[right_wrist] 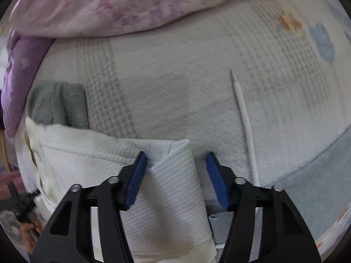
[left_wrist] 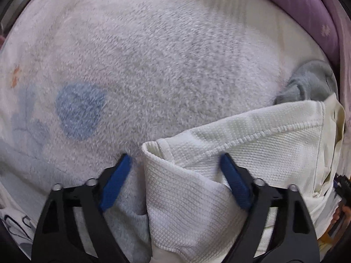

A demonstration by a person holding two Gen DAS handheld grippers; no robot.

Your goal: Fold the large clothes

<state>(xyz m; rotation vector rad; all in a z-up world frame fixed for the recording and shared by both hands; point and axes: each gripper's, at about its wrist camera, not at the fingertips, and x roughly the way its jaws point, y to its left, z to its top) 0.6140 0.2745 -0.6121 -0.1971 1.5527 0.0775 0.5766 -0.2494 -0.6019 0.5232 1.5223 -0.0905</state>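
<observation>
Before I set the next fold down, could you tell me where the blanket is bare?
Bare: the blanket's middle, between the grey cloth and the white cord, below the purple quilt. Also between the blue patch and the white garment. Crowded: the near edge, where both open grippers straddle the garment.

Garment (right_wrist: 171, 188) on blanket (right_wrist: 175, 100); cord (right_wrist: 245, 118) right.

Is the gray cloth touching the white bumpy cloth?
Touching. In the right wrist view the white waffle garment overlaps the lower edge of the gray cloth, with no blanket showing between them.
</observation>
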